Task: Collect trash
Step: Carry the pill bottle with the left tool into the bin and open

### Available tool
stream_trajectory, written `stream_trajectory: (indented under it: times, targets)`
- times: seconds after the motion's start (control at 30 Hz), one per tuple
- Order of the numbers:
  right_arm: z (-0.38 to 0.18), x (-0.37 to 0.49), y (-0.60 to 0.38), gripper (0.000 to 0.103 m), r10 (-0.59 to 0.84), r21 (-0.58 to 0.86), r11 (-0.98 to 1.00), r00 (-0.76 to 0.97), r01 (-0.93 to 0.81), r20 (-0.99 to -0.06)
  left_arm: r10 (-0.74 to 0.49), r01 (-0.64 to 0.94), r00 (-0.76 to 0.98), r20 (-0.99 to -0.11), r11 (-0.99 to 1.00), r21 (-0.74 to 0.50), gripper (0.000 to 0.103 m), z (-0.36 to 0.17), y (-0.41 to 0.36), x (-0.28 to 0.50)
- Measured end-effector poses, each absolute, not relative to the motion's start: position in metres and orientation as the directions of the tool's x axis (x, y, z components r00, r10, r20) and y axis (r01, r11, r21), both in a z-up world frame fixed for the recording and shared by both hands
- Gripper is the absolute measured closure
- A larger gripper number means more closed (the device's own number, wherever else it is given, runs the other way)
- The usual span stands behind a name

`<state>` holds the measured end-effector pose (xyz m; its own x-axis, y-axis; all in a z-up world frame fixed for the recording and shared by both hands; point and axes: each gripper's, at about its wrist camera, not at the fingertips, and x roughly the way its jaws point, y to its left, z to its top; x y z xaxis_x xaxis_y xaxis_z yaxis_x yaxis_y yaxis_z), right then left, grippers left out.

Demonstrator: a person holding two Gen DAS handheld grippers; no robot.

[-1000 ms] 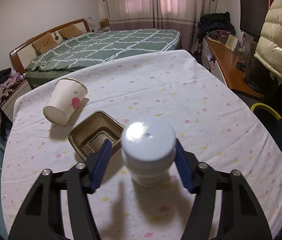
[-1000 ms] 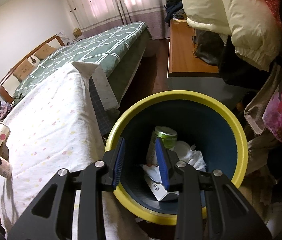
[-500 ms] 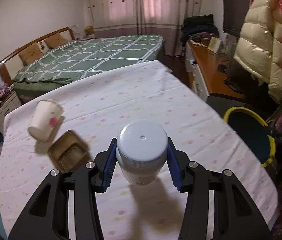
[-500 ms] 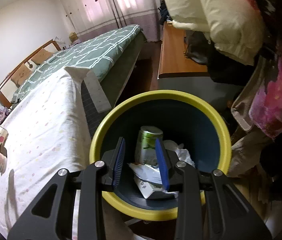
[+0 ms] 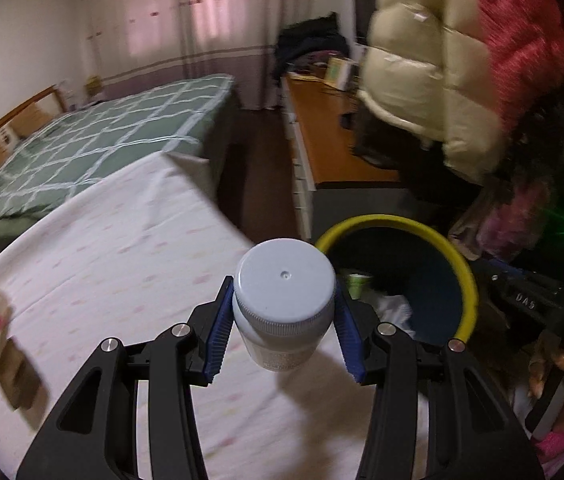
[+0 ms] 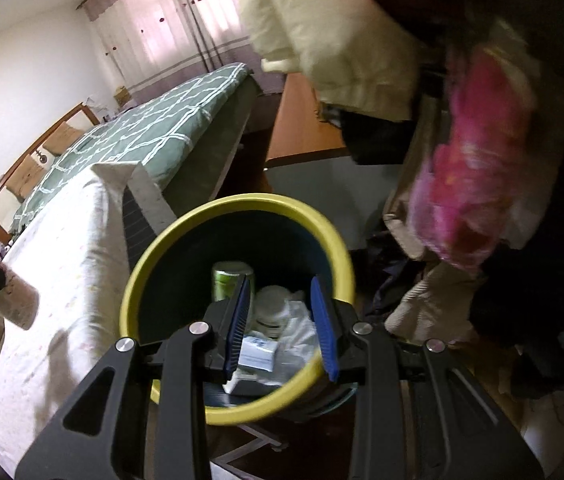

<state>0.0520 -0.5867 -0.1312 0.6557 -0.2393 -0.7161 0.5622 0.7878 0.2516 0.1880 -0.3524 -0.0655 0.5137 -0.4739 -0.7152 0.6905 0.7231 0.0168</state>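
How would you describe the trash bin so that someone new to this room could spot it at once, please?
Find the long table under the white dotted cloth; the trash bin stands on the floor just off its end, below the hanging puffy coats. It is round and dark blue inside, and its bright yellow rim sets it apart.

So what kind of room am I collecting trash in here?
A bedroom, most likely: a bed with a green checked quilt and wooden headboard, pink curtains over the window, and a wooden dresser beside the yellow-rimmed trash bin.

Matt plastic jar – ribbed lid – above soft cotton tablecloth (faintly dotted)
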Motion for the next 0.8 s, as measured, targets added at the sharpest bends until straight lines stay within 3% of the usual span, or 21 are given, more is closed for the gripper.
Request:
stream_trajectory:
  times: [0.37,0.4,0.43,0.47,0.8]
  targets:
    - [-0.128,0.033,-0.599,0.067,-0.243,0.255,0.785,0.66,0.564,-0.71,-0.499,0.762,0.431,-0.752,0.648,0.007,0.056,-0.09,-0.448,0.176]
    - [-0.127,0.033,-0.598,0.067,-0.244,0.254,0.786,0.661,0.563,-0.71,-0.493,0.758,0.435,-0.753,0.652,0.01,0.048,-0.092,-0.453,0.177]
    - [-0.126,0.033,-0.598,0.066,-0.245,0.254,0.786,0.661,0.563,-0.709,-0.487,0.749,0.443,-0.752,0.662,0.012,0.029,-0.092,-0.453,0.177]
    - [-0.125,0.032,-0.597,0.065,-0.245,0.253,0.787,0.662,0.562,-0.708,-0.493,0.741,0.456,-0.741,0.671,0.01,0.023,-0.089,-0.451,0.177]
    - [-0.122,0.046,-0.574,0.065,-0.217,0.242,0.821,0.674,0.518,-0.706,-0.508,0.641,0.576,-0.641,0.767,-0.032,0.014,-0.041,-0.335,0.174]
